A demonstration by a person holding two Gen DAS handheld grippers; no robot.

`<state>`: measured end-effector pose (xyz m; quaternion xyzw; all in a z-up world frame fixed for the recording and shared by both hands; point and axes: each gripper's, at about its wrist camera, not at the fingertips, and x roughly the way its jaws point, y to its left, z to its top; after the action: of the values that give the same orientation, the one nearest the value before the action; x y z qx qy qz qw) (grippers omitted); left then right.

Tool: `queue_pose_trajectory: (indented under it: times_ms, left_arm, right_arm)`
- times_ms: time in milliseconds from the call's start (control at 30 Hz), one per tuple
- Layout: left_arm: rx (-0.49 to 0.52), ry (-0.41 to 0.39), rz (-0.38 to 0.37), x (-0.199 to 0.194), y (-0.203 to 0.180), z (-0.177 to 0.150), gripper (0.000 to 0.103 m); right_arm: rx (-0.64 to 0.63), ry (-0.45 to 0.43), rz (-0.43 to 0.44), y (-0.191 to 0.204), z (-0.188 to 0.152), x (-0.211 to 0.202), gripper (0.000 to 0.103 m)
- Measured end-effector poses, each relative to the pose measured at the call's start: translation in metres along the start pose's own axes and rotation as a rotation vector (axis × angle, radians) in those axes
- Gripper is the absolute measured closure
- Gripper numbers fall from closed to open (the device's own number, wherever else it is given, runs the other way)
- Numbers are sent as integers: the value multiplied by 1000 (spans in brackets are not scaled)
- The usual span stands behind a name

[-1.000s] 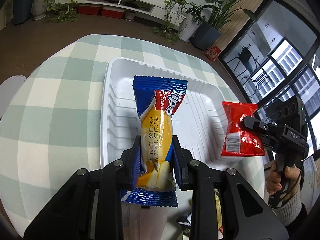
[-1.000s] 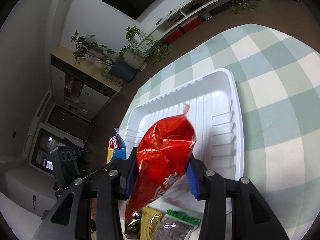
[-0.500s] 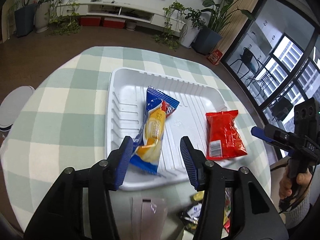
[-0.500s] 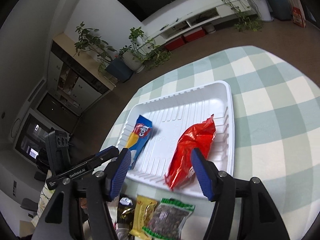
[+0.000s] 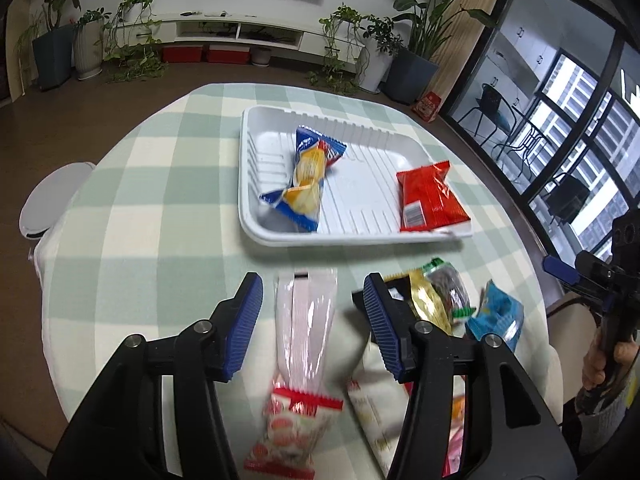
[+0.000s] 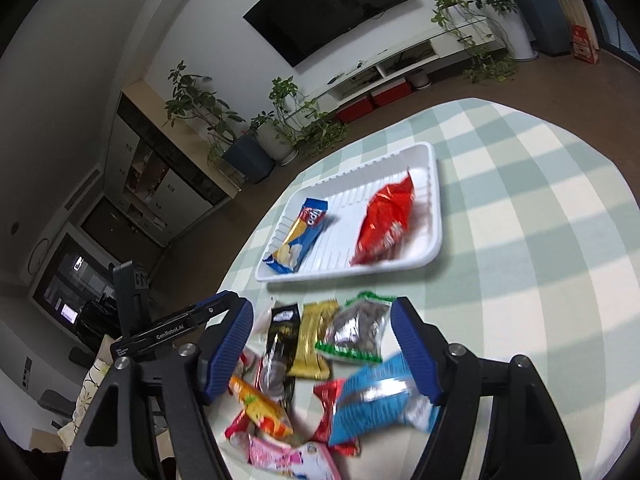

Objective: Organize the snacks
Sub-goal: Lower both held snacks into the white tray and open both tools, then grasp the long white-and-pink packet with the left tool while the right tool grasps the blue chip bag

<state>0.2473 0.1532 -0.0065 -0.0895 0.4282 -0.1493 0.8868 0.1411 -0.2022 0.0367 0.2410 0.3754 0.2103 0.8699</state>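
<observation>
A white tray [image 5: 256, 184] [image 6: 434, 208] lies on the checked table. In it rest a blue and yellow snack pack [image 5: 306, 184] [image 6: 298, 236] on the left and a red snack bag [image 5: 430, 196] [image 6: 386, 220] on the right. My left gripper [image 5: 314, 320] hangs above a pink and white packet [image 5: 306, 328] near the table's front, its jaws opening and pressing nothing. My right gripper [image 6: 324, 344] hovers over a heap of loose snacks with jaws opening, gripping none of them. It shows at the right edge of the left wrist view as the right gripper [image 5: 560, 270], held by a hand [image 5: 600, 364].
The loose heap holds a black packet [image 6: 280, 344], a gold packet [image 6: 314, 340], a green-edged clear bag [image 6: 356, 332] and a light blue bag [image 6: 380, 400]. A white stool [image 5: 52, 196] stands left of the table. Potted plants [image 5: 60, 40] and a low TV shelf stand far behind.
Both grippers let go of their snacks into the tray, opened, and drew back toward the near edge. The blue and yellow pack and the red bag now lie in the tray.
</observation>
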Motion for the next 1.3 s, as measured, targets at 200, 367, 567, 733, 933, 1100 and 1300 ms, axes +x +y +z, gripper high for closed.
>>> queue_pose_trajectory:
  times_ms: [200, 367, 567, 733, 933, 1100, 1300]
  left_arm:
    - [1, 5, 18, -11, 0, -25, 52]
    - [2, 16, 28, -13, -1, -35, 52]
    - [20, 27, 46, -7, -3, -36, 52]
    - [26, 48, 56, 4, -2, -35, 52]
    - [33, 72, 62, 21, -1, -31, 52]
    - [27, 87, 54, 34, 2, -25, 52]
    - [44, 116, 73, 52, 1, -22, 52]
  right_arm:
    - [52, 5, -21, -8, -33, -14, 26]
    - [163, 49, 11, -22, -59, -7, 26]
    - [267, 86, 66, -34, -72, 8, 25]
    - [313, 98, 73, -40, -73, 19, 23]
    - [340, 117, 72, -42, -70, 33, 22]
    - [344, 122, 71, -41, -64, 42, 22]
    - [345, 122, 57, -38, -59, 48, 22]
